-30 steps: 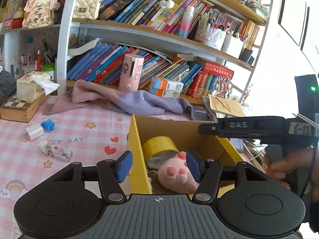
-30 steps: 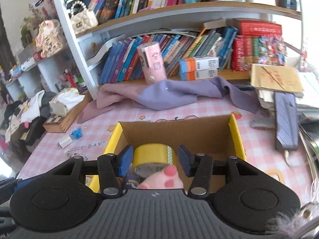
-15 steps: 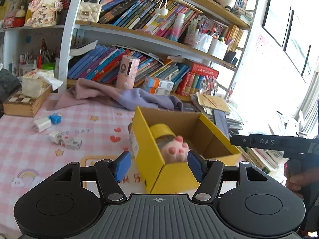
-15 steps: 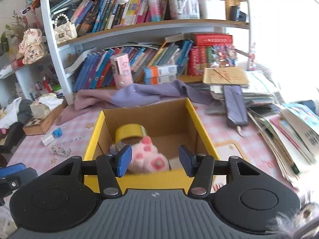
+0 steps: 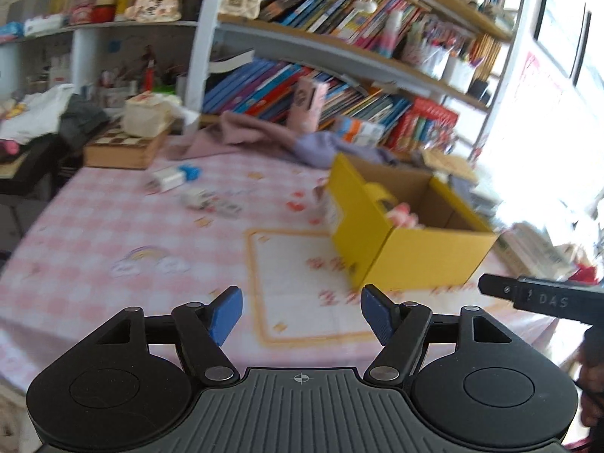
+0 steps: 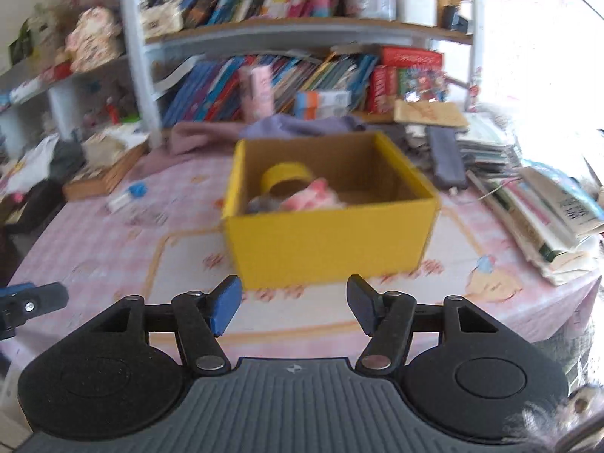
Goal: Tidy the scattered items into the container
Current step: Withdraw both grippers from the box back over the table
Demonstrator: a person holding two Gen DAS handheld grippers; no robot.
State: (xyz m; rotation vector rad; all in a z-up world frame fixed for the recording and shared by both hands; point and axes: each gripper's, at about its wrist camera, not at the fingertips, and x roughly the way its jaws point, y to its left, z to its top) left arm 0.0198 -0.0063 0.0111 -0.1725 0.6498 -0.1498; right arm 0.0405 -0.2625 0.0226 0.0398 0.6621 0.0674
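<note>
Left-wrist view: the left tongs [image 5: 302, 315] hang over the pink checked desk [image 5: 113, 226], their jaws opening with nothing between the two blue pads. One yellow cardboard box [image 5: 407, 253] stands ahead and to the right, seen corner-on, well apart from the tongs; a pink plush toy [image 5: 404, 216] peeks over its rim. To the box's left, several small scattered items [image 5: 211, 201] lie loose on the cloth, among them a white piece with a blue block [image 5: 190, 171] beside it; blur hides their exact number. A black tip of the other tool shows at the right edge.

Right-wrist view: the right tongs [image 6: 292, 307] face the same box [image 6: 332, 241] head-on, jaws likewise opening and empty. From here the interior is plain: one yellow tape roll [image 6: 288, 177] at the back left, one plush toy [image 6: 313, 200] in front of it, and a greyish thing at the left that is too blurred to name. Only this view shows the stack of books and papers [image 6: 540, 211] at the desk's right edge. Both views take in the bookshelf [image 6: 302, 34] and the purple cloth [image 6: 302, 126] behind the box.
</note>
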